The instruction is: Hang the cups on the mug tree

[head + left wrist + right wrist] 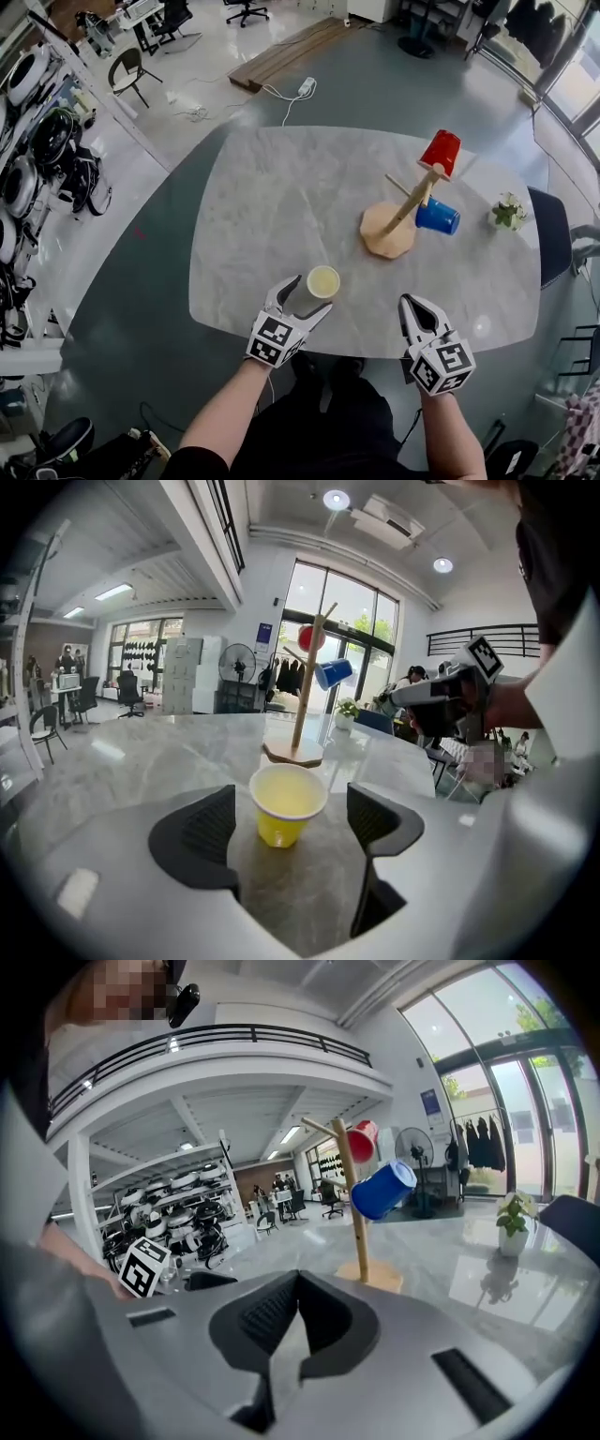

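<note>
Yellow cup [286,803] stands untouched between spread jaws of left gripper [309,293]; right gripper [415,305] closed, seemingly empty.

The head view looks steeply down over the whole surface [281,206] from its near edge. The left and right gripper views sit low, facing across it; all three share the mug tree [389,232].

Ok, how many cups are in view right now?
3. The red cup and blue cup hang on the mug tree; the yellow cup stands on the table between the left gripper's open jaws. None looks hidden.
</note>
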Demonstrator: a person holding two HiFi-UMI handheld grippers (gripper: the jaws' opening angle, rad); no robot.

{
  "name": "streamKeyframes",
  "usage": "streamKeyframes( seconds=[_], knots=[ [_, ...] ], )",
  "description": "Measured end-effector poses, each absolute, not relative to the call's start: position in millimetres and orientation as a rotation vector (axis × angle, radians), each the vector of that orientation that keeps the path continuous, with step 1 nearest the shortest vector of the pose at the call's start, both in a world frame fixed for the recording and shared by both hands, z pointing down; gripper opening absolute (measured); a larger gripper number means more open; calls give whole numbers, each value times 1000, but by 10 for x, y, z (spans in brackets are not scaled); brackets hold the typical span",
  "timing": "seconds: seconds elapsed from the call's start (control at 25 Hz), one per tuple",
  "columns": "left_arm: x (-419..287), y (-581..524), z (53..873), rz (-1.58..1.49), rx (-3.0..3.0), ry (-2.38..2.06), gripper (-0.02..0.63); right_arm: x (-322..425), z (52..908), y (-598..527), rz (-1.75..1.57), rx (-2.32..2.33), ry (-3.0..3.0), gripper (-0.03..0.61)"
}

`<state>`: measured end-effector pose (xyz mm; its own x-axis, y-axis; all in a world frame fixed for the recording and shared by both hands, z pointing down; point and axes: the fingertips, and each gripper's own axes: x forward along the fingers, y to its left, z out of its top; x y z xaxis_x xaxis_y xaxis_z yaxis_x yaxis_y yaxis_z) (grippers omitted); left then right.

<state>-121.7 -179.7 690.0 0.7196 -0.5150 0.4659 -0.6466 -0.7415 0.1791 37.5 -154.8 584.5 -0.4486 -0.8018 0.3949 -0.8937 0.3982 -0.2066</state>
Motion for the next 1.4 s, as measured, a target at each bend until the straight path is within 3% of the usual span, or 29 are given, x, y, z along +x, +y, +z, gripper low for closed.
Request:
streamKeyframes(
  seconds=[0.24,0.76,0.84,1.4],
  knots=[
    [-1108,-1783,7165,703,2653,-825,360,283,6009,-1531,604,1523,-2400,12],
    [-931,-1958,7477,683,2691,-825,356,166,6085,-1401,594,1498,-2323,12],
    [-916,-1982,7441,668,2701,-826,309,195,6027,-1349,578,1499,-2304,12],
    [-1061,-1937,6467,532,2751,-863,298,171,5432,-1280,524,1544,-2299,12]
  ],
)
